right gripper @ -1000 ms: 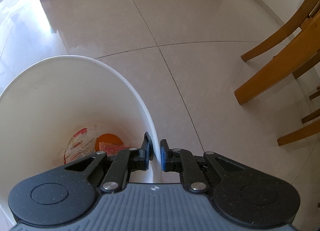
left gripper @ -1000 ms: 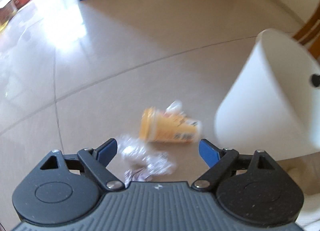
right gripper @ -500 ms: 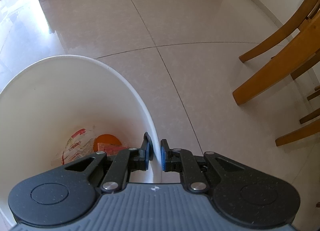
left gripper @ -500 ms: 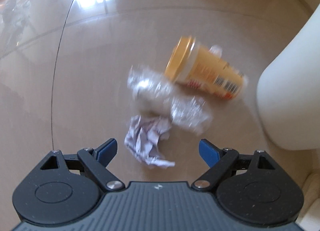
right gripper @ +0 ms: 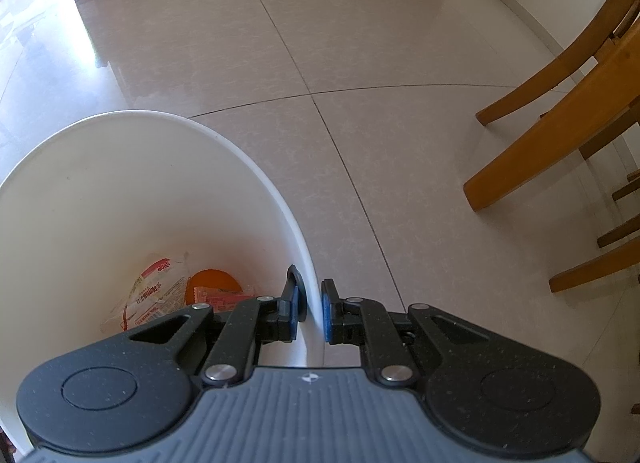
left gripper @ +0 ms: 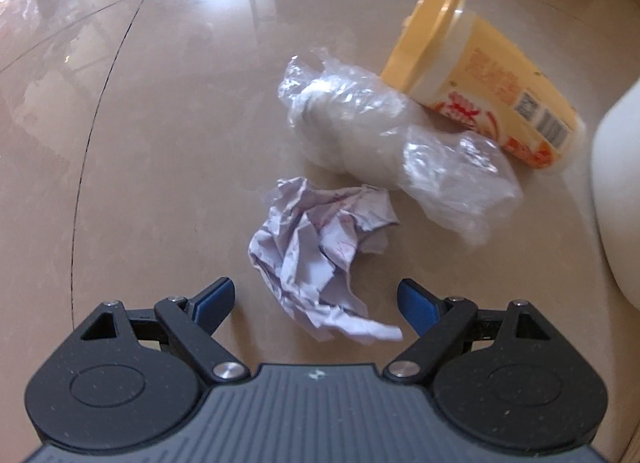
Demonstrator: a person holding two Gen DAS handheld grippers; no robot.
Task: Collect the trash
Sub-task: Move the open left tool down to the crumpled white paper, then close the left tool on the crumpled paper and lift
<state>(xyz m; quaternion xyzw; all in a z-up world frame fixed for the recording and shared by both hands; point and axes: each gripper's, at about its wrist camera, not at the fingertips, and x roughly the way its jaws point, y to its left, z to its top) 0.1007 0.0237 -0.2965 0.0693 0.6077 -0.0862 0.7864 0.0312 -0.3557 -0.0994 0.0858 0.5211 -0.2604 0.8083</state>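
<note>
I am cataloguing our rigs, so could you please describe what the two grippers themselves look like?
Both match: the left gripper and right gripper have a grey ribbed body with a small white emblem, black speckled rounded housings with triangular cut-outs, black linkage arms on silver pivots, and blue pads on the fingers. No cables or sleeves show.

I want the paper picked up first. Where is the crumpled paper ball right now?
In the left wrist view, the crumpled paper ball lies on the floor between the open left gripper fingers, just in front of the clear plastic bag.
</note>
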